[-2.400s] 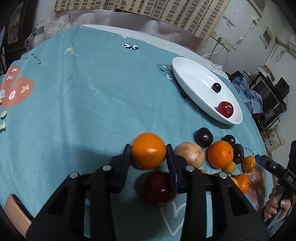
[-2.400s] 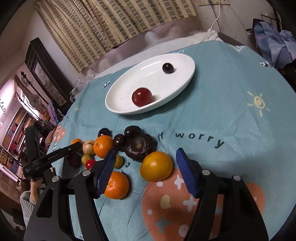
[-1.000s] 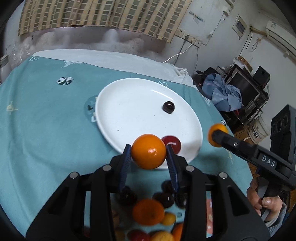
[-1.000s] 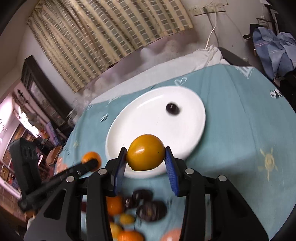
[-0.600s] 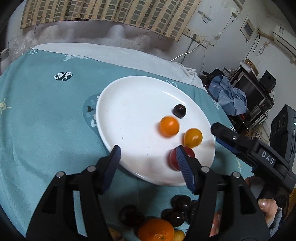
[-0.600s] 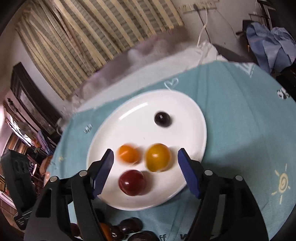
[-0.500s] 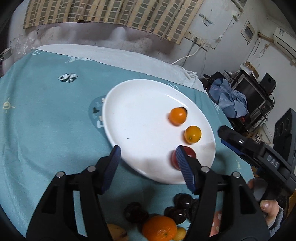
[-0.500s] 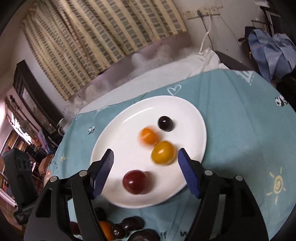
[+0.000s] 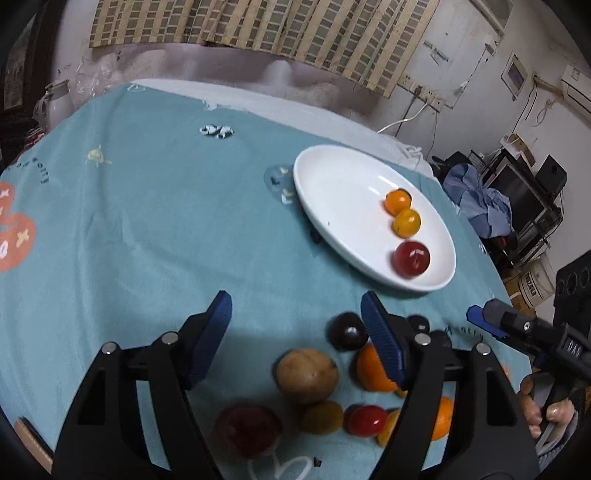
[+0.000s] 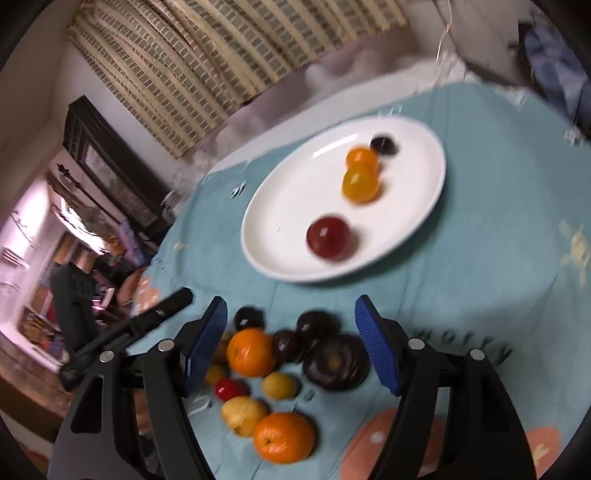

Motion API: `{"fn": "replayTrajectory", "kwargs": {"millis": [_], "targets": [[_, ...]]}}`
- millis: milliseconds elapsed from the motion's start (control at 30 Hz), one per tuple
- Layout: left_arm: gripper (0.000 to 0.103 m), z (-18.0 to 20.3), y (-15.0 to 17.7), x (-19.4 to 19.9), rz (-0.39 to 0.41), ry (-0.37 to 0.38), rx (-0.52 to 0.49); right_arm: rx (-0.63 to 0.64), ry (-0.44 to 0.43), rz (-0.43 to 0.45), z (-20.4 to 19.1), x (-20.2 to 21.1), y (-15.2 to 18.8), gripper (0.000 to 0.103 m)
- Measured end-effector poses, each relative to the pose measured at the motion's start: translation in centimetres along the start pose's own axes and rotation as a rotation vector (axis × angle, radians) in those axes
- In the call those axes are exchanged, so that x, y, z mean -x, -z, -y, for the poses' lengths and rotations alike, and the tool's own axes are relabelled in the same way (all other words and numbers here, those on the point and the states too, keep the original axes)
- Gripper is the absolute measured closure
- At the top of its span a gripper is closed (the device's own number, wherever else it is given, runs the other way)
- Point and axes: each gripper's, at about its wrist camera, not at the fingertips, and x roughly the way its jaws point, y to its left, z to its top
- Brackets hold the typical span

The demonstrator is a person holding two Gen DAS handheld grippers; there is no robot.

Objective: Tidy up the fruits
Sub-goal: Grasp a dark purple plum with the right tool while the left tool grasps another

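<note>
A white oval plate (image 9: 343, 192) (image 10: 295, 199) holds an orange (image 9: 398, 201) (image 10: 361, 158), a yellow-orange fruit (image 9: 406, 222) (image 10: 360, 183), a red fruit (image 9: 410, 258) (image 10: 328, 238) and a small dark fruit (image 10: 384, 144). Several loose fruits lie on the cloth nearer to me: a brown one (image 9: 307, 375), an orange (image 10: 251, 351), dark plums (image 10: 336, 362), a red one (image 9: 365, 420). My left gripper (image 9: 297, 325) is open and empty above the pile's left side. My right gripper (image 10: 291, 332) is open and empty above the pile, and it shows in the left wrist view (image 9: 487, 319).
A teal printed tablecloth (image 9: 147, 206) covers the round table. A bamboo blind (image 9: 258, 26) hangs behind. Clutter and a blue cloth (image 9: 484, 206) lie beyond the table's right edge. A dark cabinet (image 10: 110, 162) stands off to the left.
Both grippers let their fruit go onto the plate and opened. They have since drawn back from the plate to over the loose pile. The dropped orange rolled up against the dark fruit.
</note>
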Motion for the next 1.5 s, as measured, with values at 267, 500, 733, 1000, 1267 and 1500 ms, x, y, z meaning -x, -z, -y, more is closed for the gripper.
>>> {"fn": "replayTrajectory", "kwargs": {"millis": [267,500,733,1000,1267,1500], "targets": [[0.029,0.0,0.3,-1.3,-0.035,-0.017,-0.012,-0.150,-0.091,-0.070,2.3,-1.3,-0.2,0.034],[0.029,0.7,0.5,-1.6,-0.047,-0.025,-0.033,-0.048,-0.013,-0.116,0.8,-2.8,-0.5,0.034],[0.029,1.2,0.5,-1.2,-0.010,-0.129,-0.092,0.191,0.145,-0.197,-2.2,-0.5,2.0,0.034],[0.028,3.4,0.5,-2.3,-0.017,-0.239,-0.222,0.192,0.222,-0.087,-2.3,-1.2,0.9,0.056],[0.028,3.8,-0.2,-3.6,-0.089,-0.182,-0.217,0.185,0.233,-0.112,-2.7,-3.1,1.0,0.061],[0.028,3.8,0.0,-3.9,-0.148,-0.089,-0.175,0.164,0.231,-0.118,-2.5,-3.7,0.9,0.061]]}}
